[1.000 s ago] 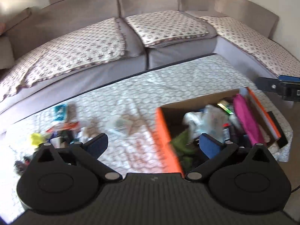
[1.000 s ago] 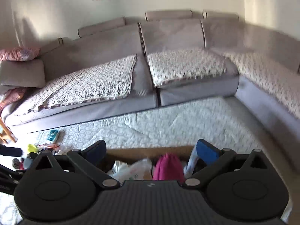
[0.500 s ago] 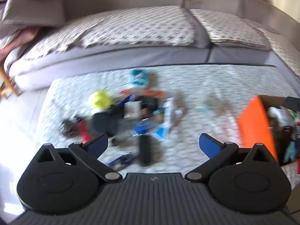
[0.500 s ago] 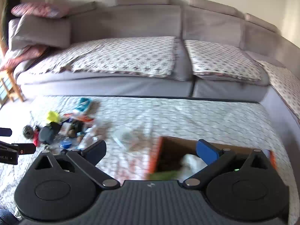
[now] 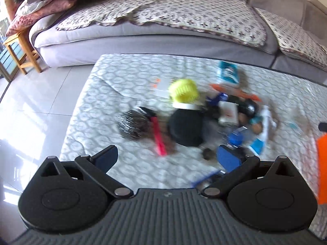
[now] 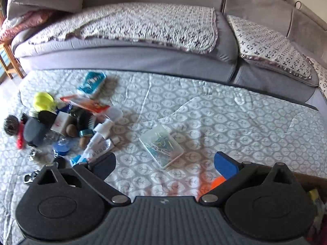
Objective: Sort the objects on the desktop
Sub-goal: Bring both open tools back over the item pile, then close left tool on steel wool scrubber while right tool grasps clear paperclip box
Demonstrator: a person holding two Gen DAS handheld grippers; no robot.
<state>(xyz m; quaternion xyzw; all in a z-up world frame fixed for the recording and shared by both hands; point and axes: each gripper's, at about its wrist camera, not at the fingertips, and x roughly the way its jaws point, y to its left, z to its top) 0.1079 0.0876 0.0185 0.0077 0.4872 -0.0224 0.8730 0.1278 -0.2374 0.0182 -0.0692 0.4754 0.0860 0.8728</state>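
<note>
On the quilted table (image 5: 98, 94), motion blur smeared the clutter pile (image 5: 196, 118) beneath the left gripper (image 5: 166, 159), labels unreadable. Both claws, right gripper (image 6: 164, 164) included, gaped empty; the orange box (image 5: 322, 169) sat cropped at right.

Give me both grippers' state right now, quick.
Left gripper: open, holding nothing, over the clutter pile.
Right gripper: open, holding nothing, near the clear box of paper clips.
</note>
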